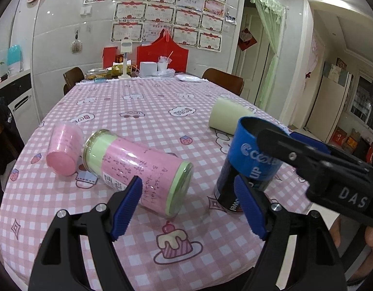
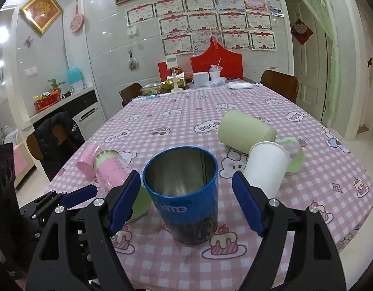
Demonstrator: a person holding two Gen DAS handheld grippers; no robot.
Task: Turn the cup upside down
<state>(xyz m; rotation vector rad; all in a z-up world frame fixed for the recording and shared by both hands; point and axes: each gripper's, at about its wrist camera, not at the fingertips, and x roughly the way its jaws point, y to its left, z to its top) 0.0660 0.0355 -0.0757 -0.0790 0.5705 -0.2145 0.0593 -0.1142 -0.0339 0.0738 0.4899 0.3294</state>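
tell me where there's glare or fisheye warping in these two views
Left wrist view: the table edge bows round, corners vignette black, ceiling lights flare at upper right. Right wrist view: light spots glare on the wall tiles, and the blue cup shows soft reflections inside its metal wall.

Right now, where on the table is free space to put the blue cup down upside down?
Bare cloth lies in front of the blue cup, toward the near table edge. Crowded: pink canister on its left, white paper cup and green cylinder on its right.
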